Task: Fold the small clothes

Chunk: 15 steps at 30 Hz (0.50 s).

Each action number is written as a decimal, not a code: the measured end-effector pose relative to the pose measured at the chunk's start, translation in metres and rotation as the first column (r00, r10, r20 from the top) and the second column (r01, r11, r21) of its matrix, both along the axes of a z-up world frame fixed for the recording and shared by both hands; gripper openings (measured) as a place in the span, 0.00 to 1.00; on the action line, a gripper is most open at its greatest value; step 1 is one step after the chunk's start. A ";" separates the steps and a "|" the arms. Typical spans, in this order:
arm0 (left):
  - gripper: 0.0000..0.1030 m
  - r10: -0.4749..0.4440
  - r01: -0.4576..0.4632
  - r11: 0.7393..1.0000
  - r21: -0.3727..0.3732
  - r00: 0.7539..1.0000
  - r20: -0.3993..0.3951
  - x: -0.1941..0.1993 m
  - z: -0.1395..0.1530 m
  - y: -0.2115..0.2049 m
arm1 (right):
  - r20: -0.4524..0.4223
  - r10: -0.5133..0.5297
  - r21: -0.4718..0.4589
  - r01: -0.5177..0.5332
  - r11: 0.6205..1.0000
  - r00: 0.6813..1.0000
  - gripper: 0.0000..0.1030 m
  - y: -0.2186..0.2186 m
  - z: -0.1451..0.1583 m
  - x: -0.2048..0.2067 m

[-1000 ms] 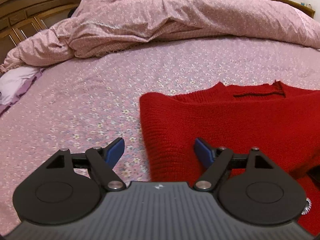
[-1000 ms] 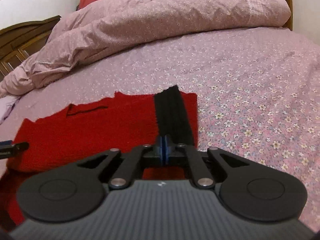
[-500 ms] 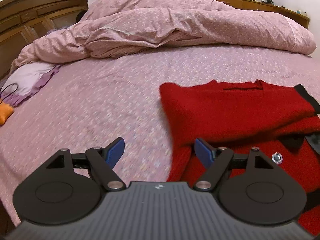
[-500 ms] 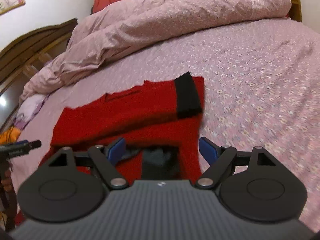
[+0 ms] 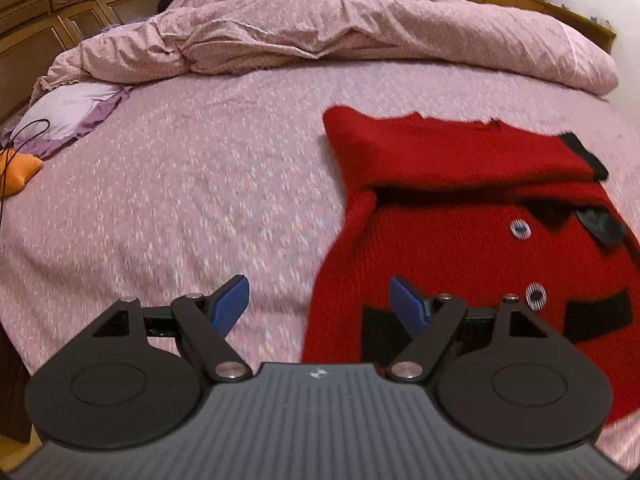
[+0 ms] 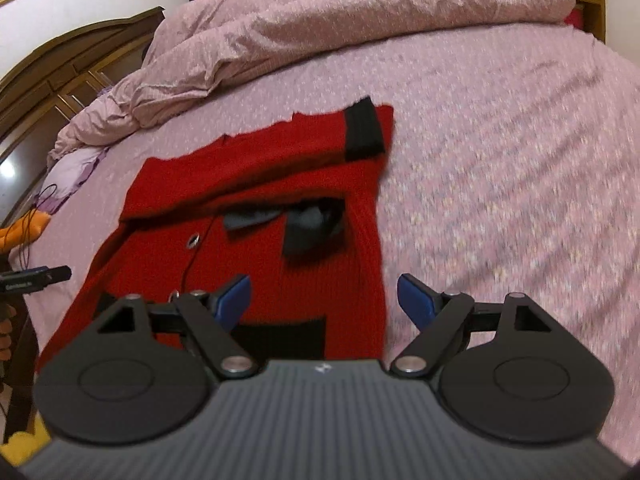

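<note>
A small red knit cardigan point(image 5: 472, 240) point(image 6: 256, 216) with black trim and silver buttons lies flat on the bed. Its sleeves are folded across the upper part, and a black cuff point(image 6: 362, 128) shows at the far right. My left gripper point(image 5: 320, 304) hovers open over the cardigan's near left edge with nothing between its blue pads. Over the near right edge my right gripper point(image 6: 324, 300) also stands open and holds nothing. The tip of the left gripper point(image 6: 36, 278) shows at the left border of the right wrist view.
The bed sheet point(image 5: 200, 200) is pink with small flowers. A bunched pink duvet point(image 5: 340, 28) lies along the far side. A lilac pillow point(image 5: 76, 108), an orange item point(image 5: 20, 170) with a black cord, and a dark wooden headboard point(image 5: 60, 8) are at the left.
My right gripper has let go of the black-cuffed sleeve and opened. Both grippers have drawn back toward the near edge, so more of the cardigan's buttoned front shows.
</note>
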<state>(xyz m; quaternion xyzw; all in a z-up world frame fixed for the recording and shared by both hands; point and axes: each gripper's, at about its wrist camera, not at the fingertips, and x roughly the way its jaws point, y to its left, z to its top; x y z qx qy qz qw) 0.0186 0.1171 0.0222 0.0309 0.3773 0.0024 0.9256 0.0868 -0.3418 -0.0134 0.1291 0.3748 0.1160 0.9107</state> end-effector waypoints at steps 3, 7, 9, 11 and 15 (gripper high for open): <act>0.79 -0.019 0.019 1.000 0.011 1.000 -0.019 -0.012 -0.005 -0.004 | -0.027 0.005 0.001 -0.005 1.000 1.000 0.79 -0.001 -0.006 -0.008; 0.79 -0.036 0.036 0.999 0.005 0.998 -0.057 -0.018 -0.016 -0.006 | -0.067 0.001 0.006 -0.001 1.000 0.998 0.79 -0.005 -0.014 -0.014; 0.79 -0.032 0.032 0.999 -0.004 0.996 -0.081 -0.018 -0.021 -0.006 | -0.083 -0.002 0.014 0.003 1.000 0.997 0.79 -0.007 -0.019 -0.016; 0.79 -0.026 0.025 1.000 -0.008 0.995 -0.099 -0.018 -0.027 -0.006 | -0.095 0.000 0.022 0.003 1.000 0.995 0.79 -0.008 -0.023 -0.019; 0.79 -0.047 0.047 0.999 0.001 0.994 -0.103 -0.019 -0.035 -0.009 | -0.122 0.010 0.028 -0.007 1.000 0.992 0.79 -0.006 -0.031 -0.022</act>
